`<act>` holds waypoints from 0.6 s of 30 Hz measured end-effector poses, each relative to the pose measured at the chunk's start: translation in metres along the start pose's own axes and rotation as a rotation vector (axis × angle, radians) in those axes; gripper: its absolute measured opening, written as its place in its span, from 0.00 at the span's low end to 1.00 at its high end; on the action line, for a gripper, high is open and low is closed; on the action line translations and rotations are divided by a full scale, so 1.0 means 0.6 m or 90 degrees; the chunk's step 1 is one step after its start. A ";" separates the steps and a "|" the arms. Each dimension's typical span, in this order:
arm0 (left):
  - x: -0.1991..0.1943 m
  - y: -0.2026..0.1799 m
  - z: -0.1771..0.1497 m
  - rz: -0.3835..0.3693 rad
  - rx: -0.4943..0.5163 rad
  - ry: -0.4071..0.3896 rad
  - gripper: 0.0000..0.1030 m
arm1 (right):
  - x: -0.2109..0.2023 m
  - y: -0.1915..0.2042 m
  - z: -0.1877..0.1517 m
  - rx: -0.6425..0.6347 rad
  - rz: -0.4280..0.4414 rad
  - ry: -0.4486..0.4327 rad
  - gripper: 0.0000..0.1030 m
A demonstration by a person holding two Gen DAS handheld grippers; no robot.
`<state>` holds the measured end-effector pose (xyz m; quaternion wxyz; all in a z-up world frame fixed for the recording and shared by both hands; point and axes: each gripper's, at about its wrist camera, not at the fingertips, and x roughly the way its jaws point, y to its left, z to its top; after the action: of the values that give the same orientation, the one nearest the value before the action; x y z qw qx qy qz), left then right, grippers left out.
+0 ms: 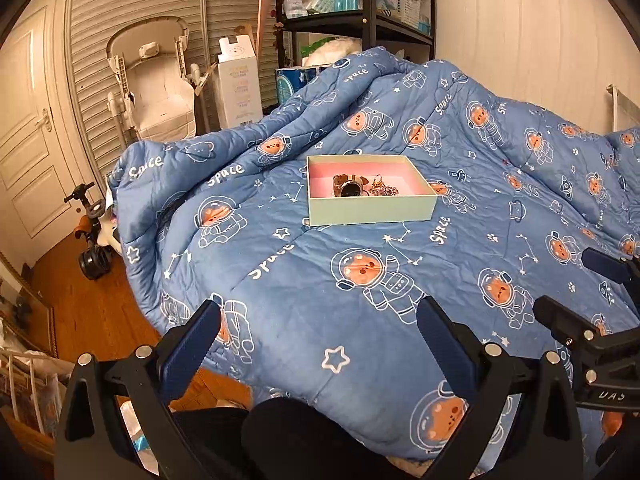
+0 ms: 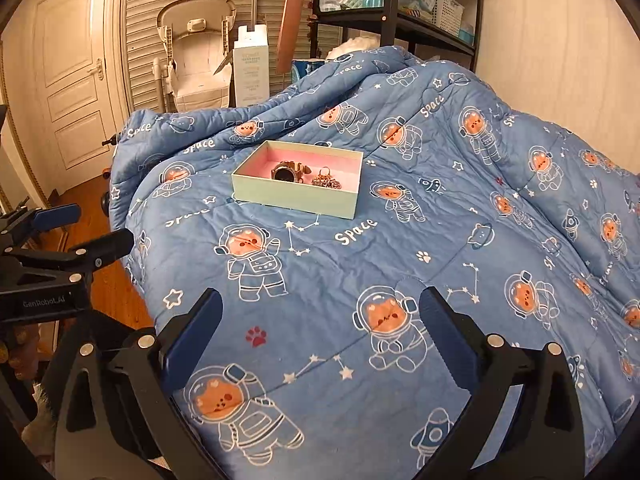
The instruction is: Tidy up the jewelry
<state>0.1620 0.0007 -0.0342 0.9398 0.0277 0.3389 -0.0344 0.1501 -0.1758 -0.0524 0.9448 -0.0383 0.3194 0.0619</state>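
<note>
A pale green box (image 1: 372,208) (image 2: 292,196) with a pink lining sits on the blue space-print quilt (image 1: 320,280) (image 2: 440,240). Inside lie a brown-strapped watch (image 1: 349,188) (image 2: 289,171) and a small gold jewelry piece (image 1: 382,187) (image 2: 326,179), side by side. My left gripper (image 1: 320,320) hovers well short of the box, open and empty. My right gripper (image 2: 320,312) is likewise back from the box, jaws wide with nothing between them. Each gripper shows at the edge of the other's view: the right gripper (image 1: 576,288) and the left gripper (image 2: 92,228).
A black shelf rack (image 1: 368,20) (image 2: 392,12) with bottles and baskets stands behind the bed. A white baby chair (image 1: 156,84) (image 2: 200,60), a tall white carton (image 1: 238,84) and a door (image 2: 76,72) are at the left. A small ride-on toy (image 1: 96,240) stands on the wooden floor.
</note>
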 end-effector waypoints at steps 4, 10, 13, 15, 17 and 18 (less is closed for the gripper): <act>-0.062 -0.010 -0.020 -0.002 -0.025 -0.037 0.94 | -0.069 0.005 -0.026 0.022 -0.008 -0.039 0.94; -0.144 -0.021 -0.063 0.009 -0.042 -0.098 0.94 | -0.153 0.017 -0.077 0.034 -0.020 -0.122 0.94; -0.174 -0.030 -0.082 0.020 -0.025 -0.127 0.94 | -0.168 0.018 -0.086 0.048 -0.016 -0.125 0.94; -0.186 -0.034 -0.090 0.033 -0.017 -0.142 0.94 | -0.170 0.018 -0.089 0.053 -0.010 -0.118 0.94; -0.194 -0.032 -0.095 0.027 -0.024 -0.151 0.94 | -0.173 0.018 -0.092 0.051 -0.015 -0.118 0.94; -0.196 -0.032 -0.097 0.029 -0.024 -0.155 0.94 | -0.175 0.018 -0.093 0.052 -0.015 -0.121 0.94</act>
<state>0.0331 -0.0088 -0.0043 0.9749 0.0131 0.2221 -0.0101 0.0324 -0.1812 -0.0327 0.9723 0.0023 0.2299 0.0413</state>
